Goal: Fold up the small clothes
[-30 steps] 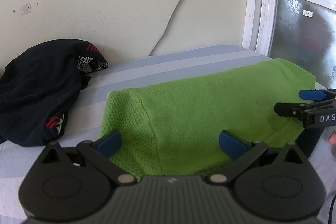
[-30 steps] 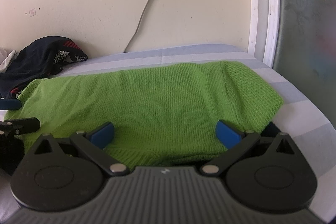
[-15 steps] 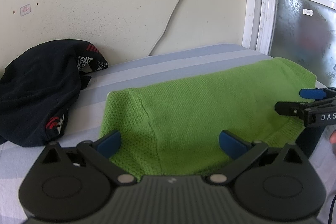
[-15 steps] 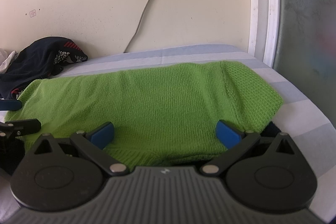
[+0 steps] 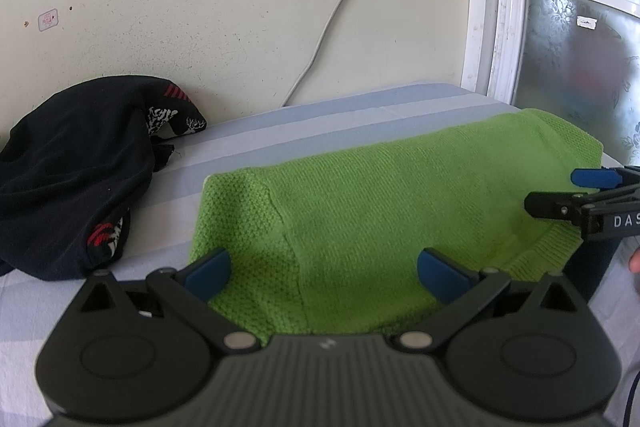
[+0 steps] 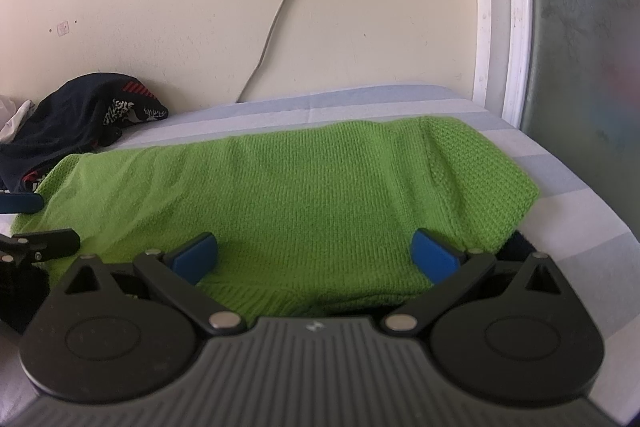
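A bright green knitted sweater (image 5: 380, 195) lies folded into a long band across the striped bed; the same sweater (image 6: 288, 195) fills the middle of the right wrist view. My left gripper (image 5: 324, 273) is open, hovering over the sweater's near left edge with nothing between its blue pads. My right gripper (image 6: 314, 257) is open too, over the sweater's near hem toward the right end. Each gripper shows in the other's view: the right gripper (image 5: 560, 193) at the right edge, the left gripper (image 6: 32, 223) at the left edge.
A heap of dark clothes (image 5: 76, 171) with red and white print lies at the left against the wall, seen also as dark clothes (image 6: 80, 119). A taped cable (image 5: 344, 7) runs down the wall. A white window frame (image 5: 496, 7) bounds the bed on the right.
Almost nothing differs. Both grippers stay open over the sweater's near edge, and the sweater lies as before.
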